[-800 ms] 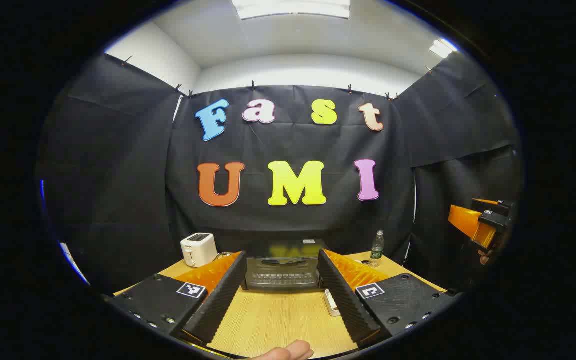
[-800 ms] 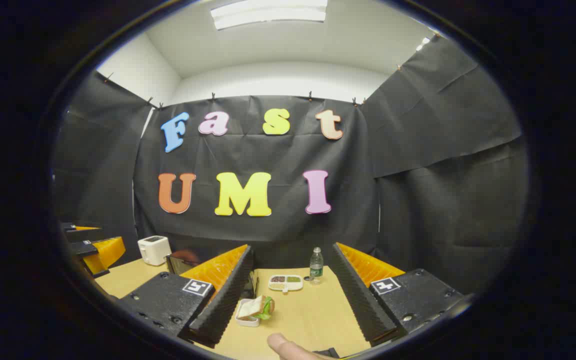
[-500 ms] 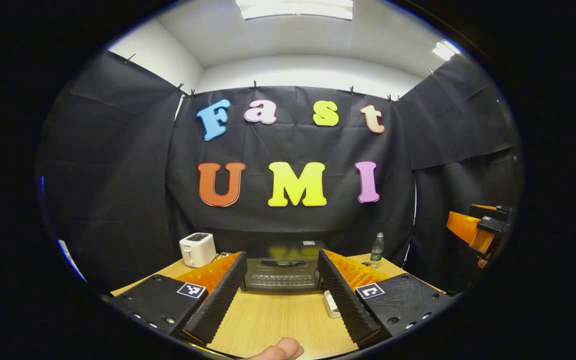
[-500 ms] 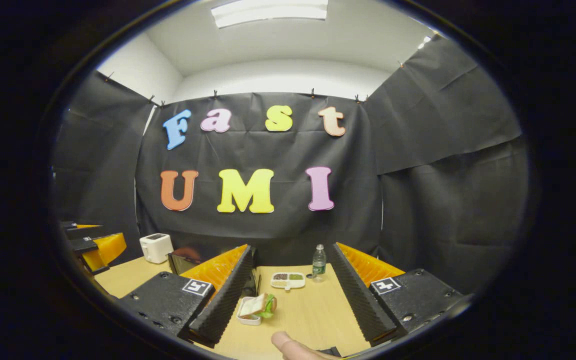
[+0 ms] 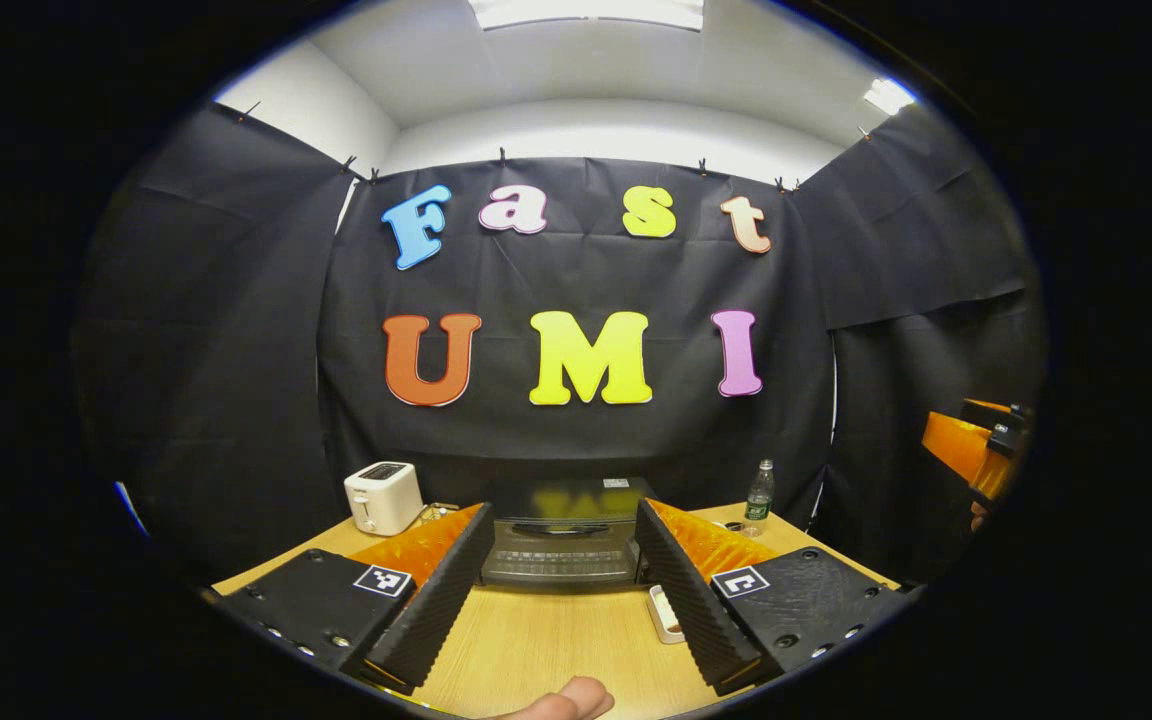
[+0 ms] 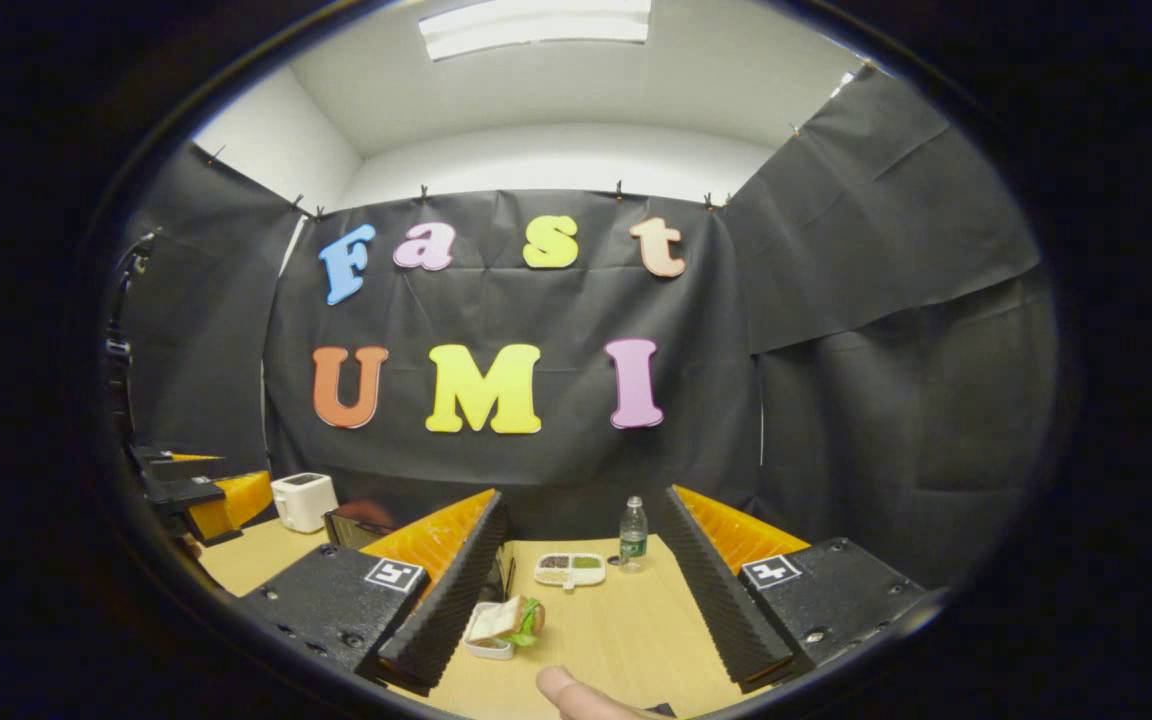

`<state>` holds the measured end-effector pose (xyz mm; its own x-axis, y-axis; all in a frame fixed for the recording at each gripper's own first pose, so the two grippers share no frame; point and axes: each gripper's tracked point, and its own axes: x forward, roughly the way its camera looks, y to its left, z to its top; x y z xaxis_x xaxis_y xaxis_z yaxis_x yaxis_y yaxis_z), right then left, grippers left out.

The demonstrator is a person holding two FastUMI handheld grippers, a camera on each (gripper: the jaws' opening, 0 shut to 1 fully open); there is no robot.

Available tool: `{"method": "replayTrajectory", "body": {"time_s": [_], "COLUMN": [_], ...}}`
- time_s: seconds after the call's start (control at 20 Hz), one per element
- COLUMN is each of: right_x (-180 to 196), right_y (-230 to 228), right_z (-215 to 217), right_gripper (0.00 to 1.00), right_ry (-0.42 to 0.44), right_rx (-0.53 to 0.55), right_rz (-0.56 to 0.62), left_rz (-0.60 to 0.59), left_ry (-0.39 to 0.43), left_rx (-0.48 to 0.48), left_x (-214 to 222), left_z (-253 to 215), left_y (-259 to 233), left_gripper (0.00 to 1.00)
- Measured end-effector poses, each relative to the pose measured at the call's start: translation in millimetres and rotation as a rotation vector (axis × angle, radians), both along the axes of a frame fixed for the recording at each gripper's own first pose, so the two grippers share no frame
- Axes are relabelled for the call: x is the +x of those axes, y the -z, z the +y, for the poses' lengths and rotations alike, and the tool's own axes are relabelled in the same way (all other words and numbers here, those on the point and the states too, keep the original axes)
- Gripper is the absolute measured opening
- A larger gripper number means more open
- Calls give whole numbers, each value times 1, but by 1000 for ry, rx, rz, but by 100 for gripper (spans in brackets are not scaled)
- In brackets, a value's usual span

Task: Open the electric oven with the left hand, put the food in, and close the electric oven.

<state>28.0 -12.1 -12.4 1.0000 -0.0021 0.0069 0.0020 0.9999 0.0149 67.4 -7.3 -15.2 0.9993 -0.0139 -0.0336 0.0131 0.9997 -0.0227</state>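
**Both tongs open above the table, oven door shut**

In the left gripper view, the left gripper (image 5: 561, 590) is hovering over the light wooden table (image 5: 546, 650) with its two fingers spread wide and nothing between them. Straight ahead, framed by those fingers, the dark boxy electric oven (image 5: 561, 545) is sitting at the table's far side, its door closed and its handle running across the top of the door. A white two-slot toaster (image 5: 382, 497) is standing beyond the left finger, and a clear plastic bottle with a green label (image 5: 758, 495) is standing beyond the right finger. A fingertip (image 5: 566, 700) is showing at the bottom edge.

In the right gripper view, the right gripper (image 6: 581, 600) is also hanging open and empty over the table. The sandwich with green lettuce in a small white dish (image 6: 501, 625) is lying just beside the inner face of its left finger, not touched by either finger. Farther ahead, between the fingers, a white divided tray of snacks (image 6: 570, 569) is sitting next to the bottle.
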Motion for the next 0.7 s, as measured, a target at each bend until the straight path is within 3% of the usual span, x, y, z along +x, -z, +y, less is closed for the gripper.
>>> {"method": "replayTrajectory", "body": {"time_s": [0.25,0.7], "right_x": [27,68], "right_y": [11,34], "right_z": [-11,-29], "right_gripper": [96,96], "right_ry": [-1,23], "right_rx": [-1,-3], "right_rz": [19,84], "left_rz": [81,236], "left_ry": [5,-78], "left_rx": [-29,17], "left_x": [78,190], "left_z": [-8,25], "left_y": [37,110], "left_gripper": [93,93]}}
